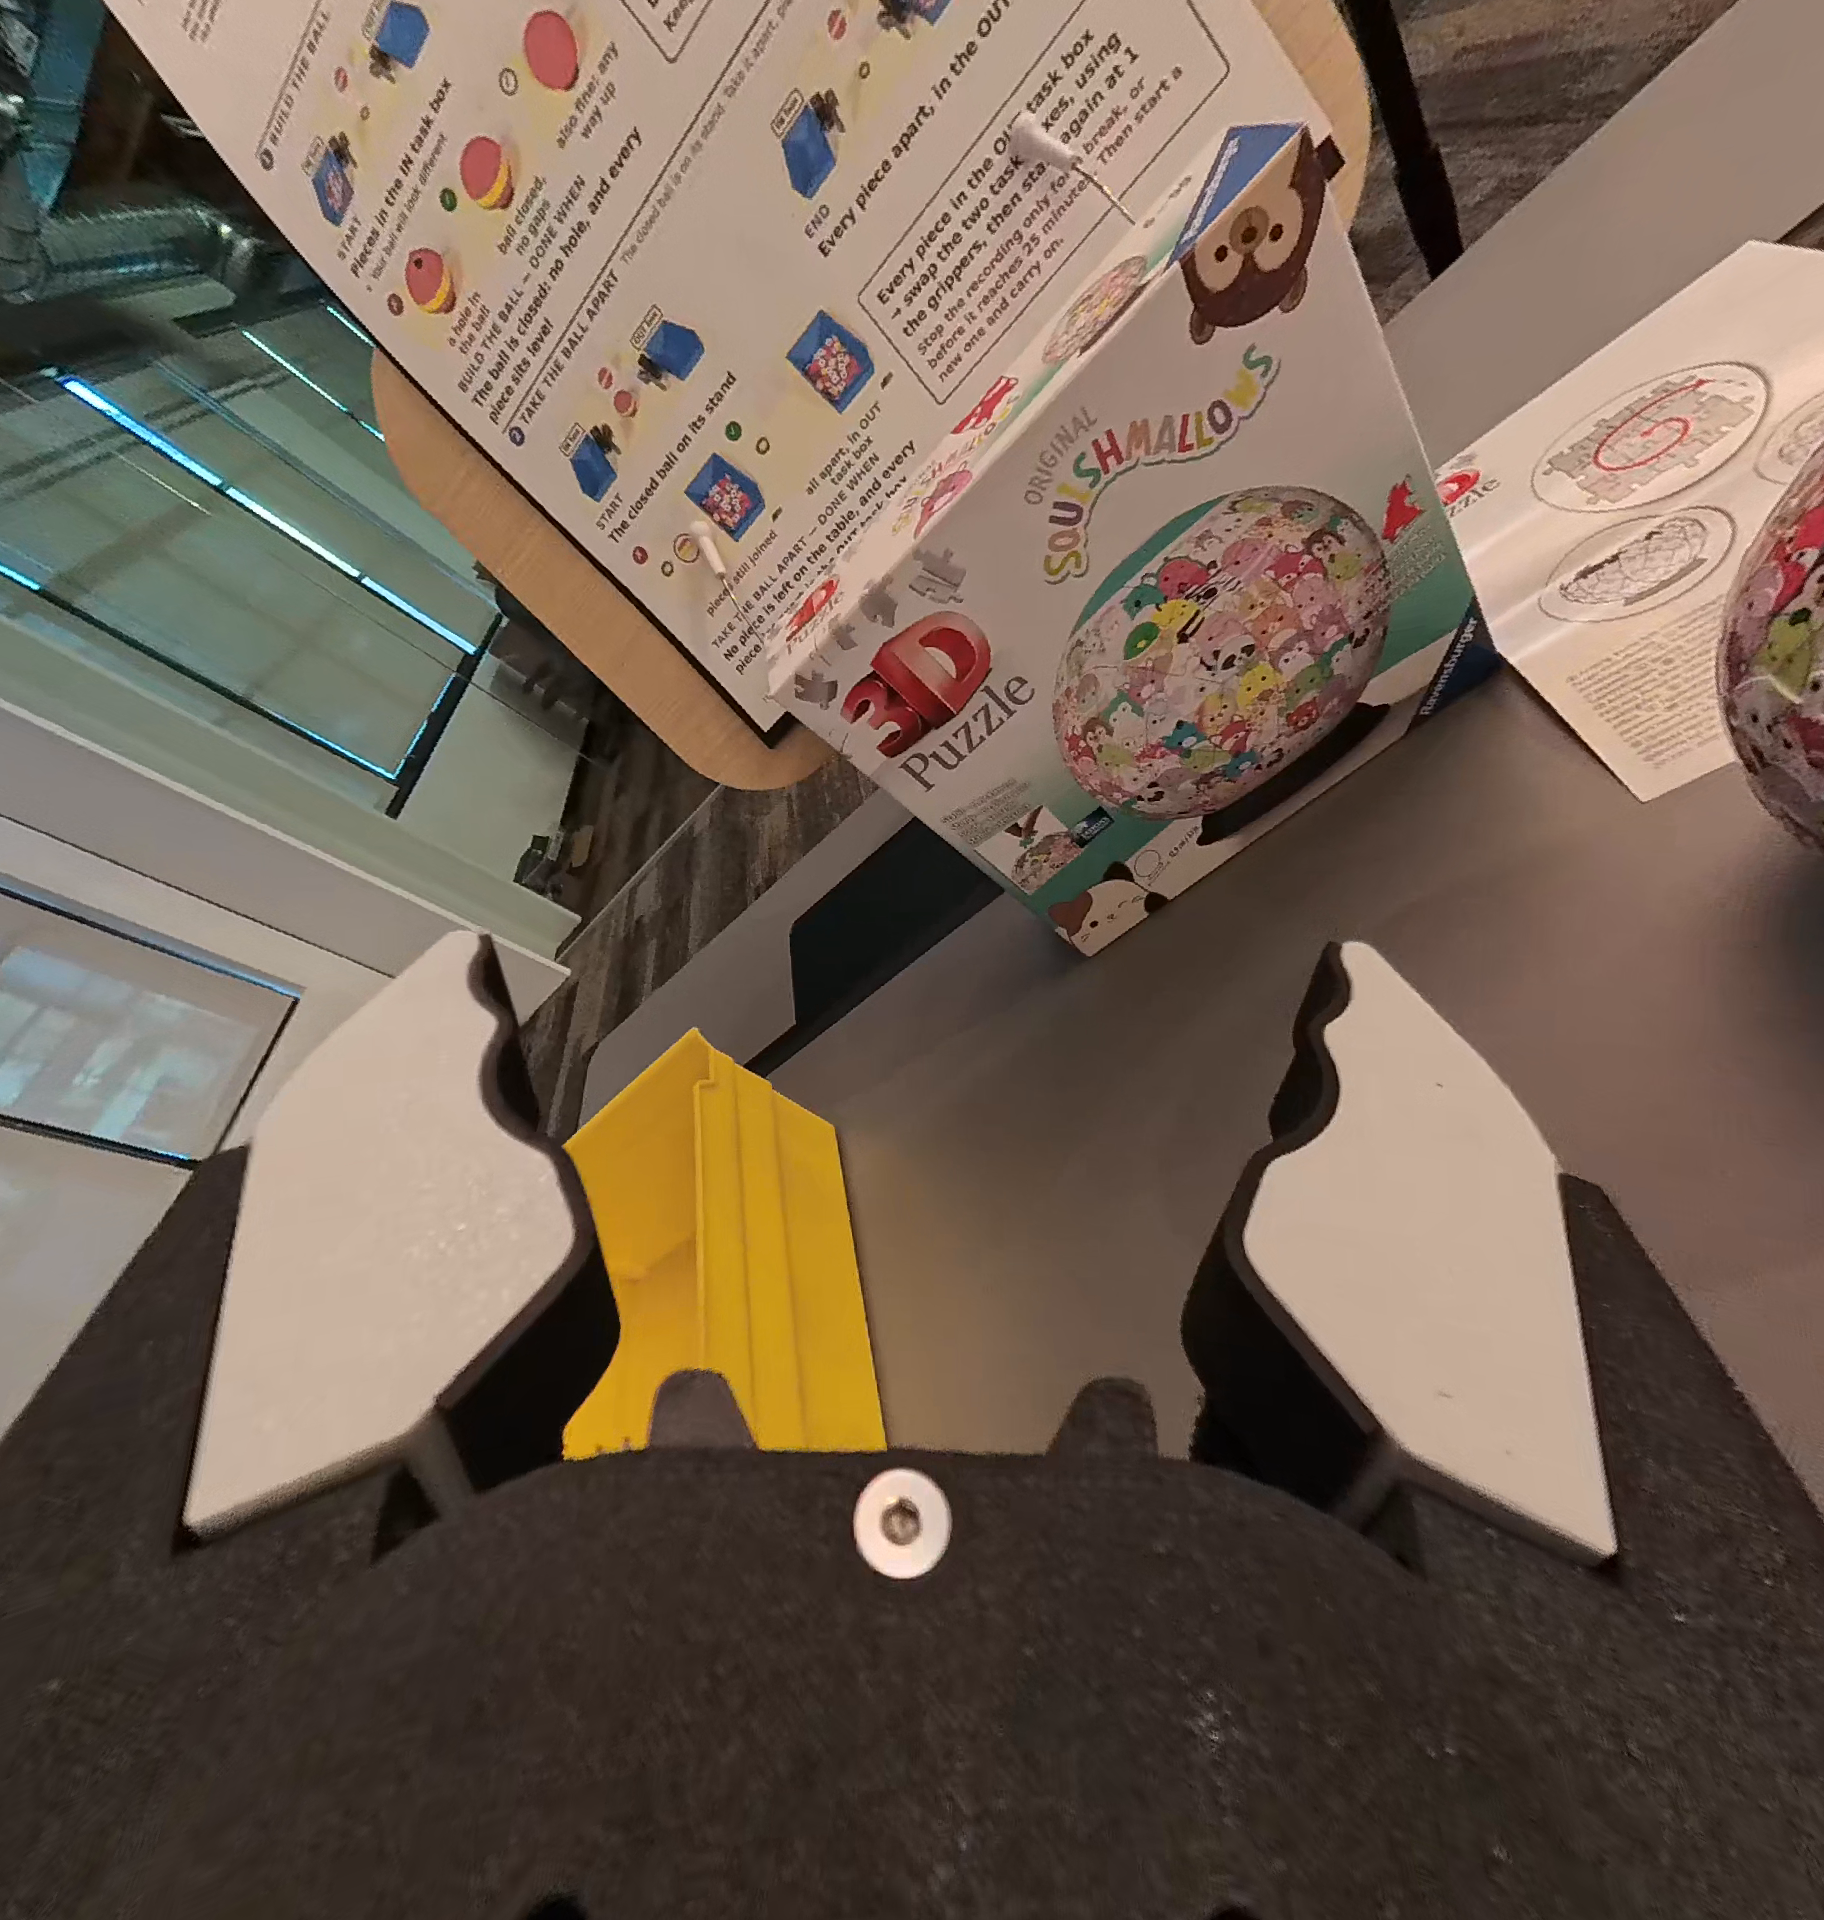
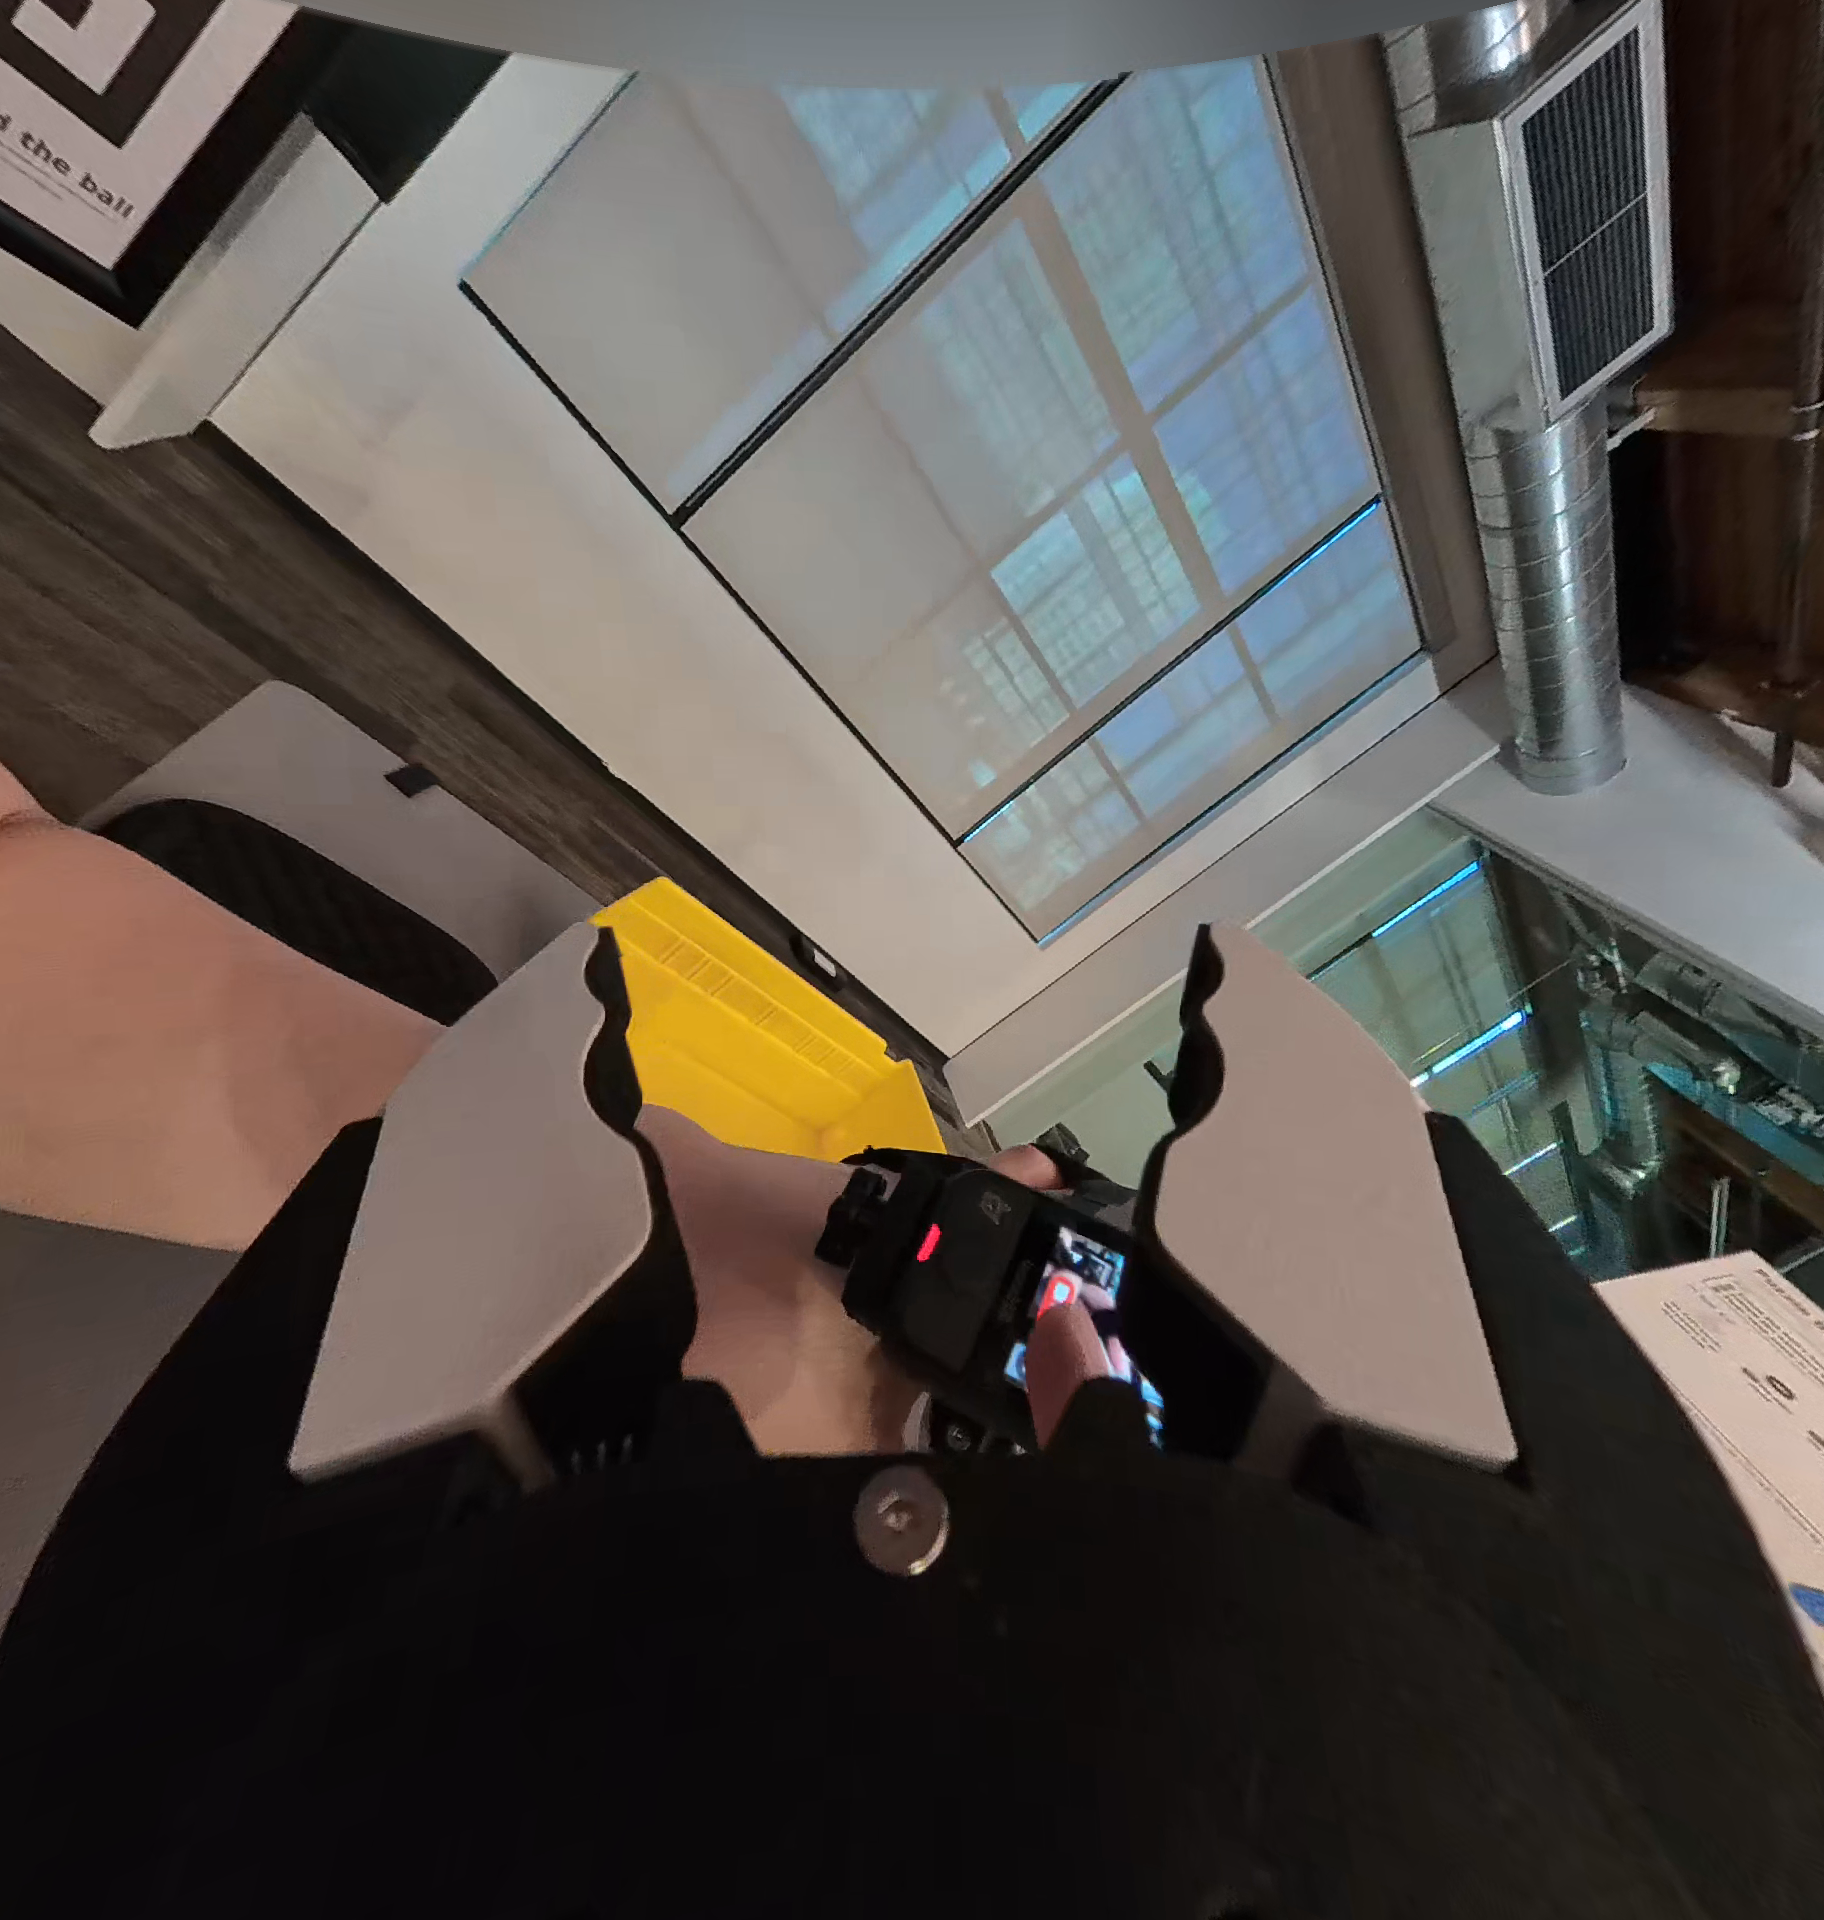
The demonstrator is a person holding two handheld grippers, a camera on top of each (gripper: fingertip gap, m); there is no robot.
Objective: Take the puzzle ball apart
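Note:
The puzzle ball (image 1: 1812, 665), covered in small colourful figures, shows only at the right edge of the left wrist view, resting on the dark grey table (image 1: 1251, 1091). My left gripper (image 1: 908, 997) is open and empty, tilted, well to the left of the ball. My right gripper (image 2: 897, 987) is open and empty and points up toward the windows. Between its fingers I see a person's hand (image 2: 783, 1299) touching the screen of a small black camera (image 2: 981, 1288). The ball is not in the right wrist view.
A yellow bin (image 1: 731, 1226) lies close in front of the left gripper; it also shows in the right wrist view (image 2: 773, 1049). The puzzle's box (image 1: 1178, 582) stands behind. An instruction board (image 1: 679, 260) leans at the back. A paper sheet (image 1: 1656, 520) lies under the ball. Spacing between my two grippers at the tips: around 25 cm.

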